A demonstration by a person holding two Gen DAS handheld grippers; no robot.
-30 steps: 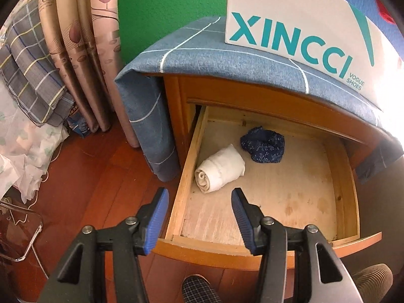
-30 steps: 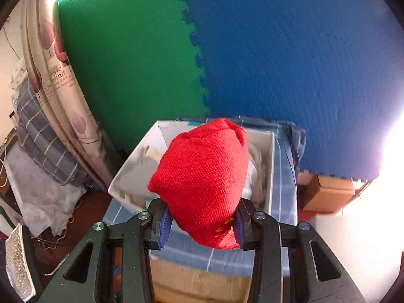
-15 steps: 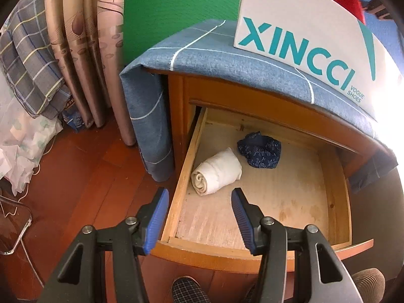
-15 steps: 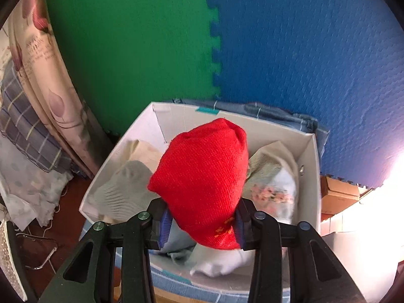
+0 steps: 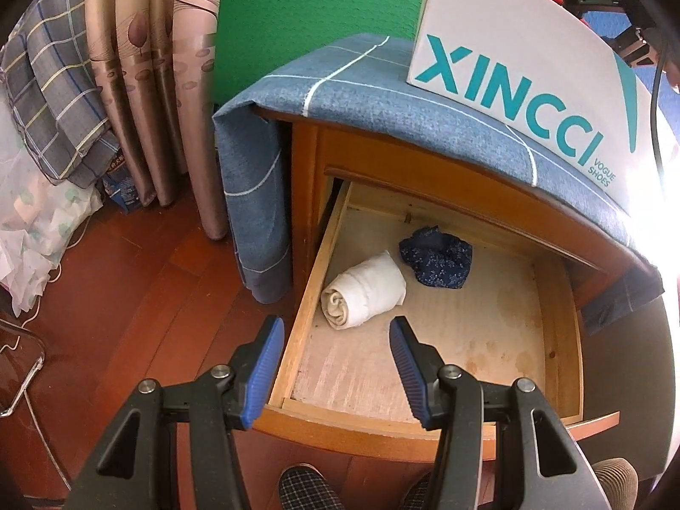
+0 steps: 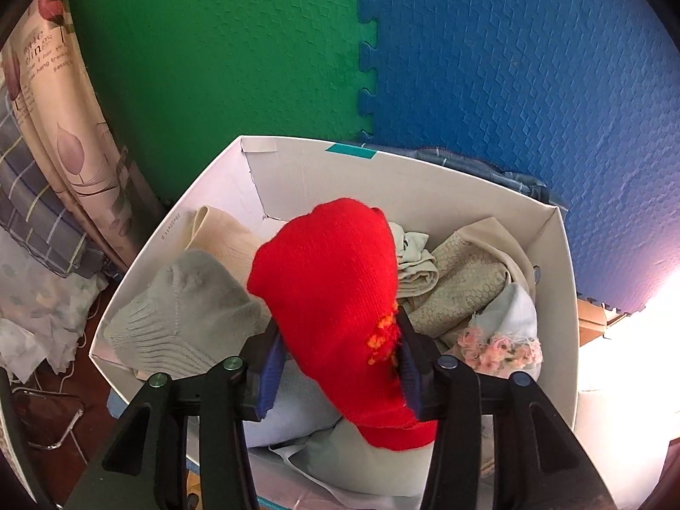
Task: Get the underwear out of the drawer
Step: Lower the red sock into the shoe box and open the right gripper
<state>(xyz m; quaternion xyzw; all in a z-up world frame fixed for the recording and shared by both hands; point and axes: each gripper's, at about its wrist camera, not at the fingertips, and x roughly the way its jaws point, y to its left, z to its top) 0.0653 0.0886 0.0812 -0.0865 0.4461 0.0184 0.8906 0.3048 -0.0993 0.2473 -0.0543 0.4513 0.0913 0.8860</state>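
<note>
The open wooden drawer of a nightstand holds a rolled white garment and a crumpled dark blue patterned one. My left gripper is open and empty, above the drawer's front left corner. My right gripper is shut on a red knitted garment and holds it over the white shoe box, which is full of pale folded clothes. The box also shows in the left wrist view on top of the nightstand.
A blue checked cloth covers the nightstand top and hangs down its left side. Curtains and a plaid bundle stand to the left over a wooden floor. Green and blue foam mats line the wall.
My right gripper has carried the red garment forward and down over the open box. My left gripper has drawn back and up from the drawer, still open.
</note>
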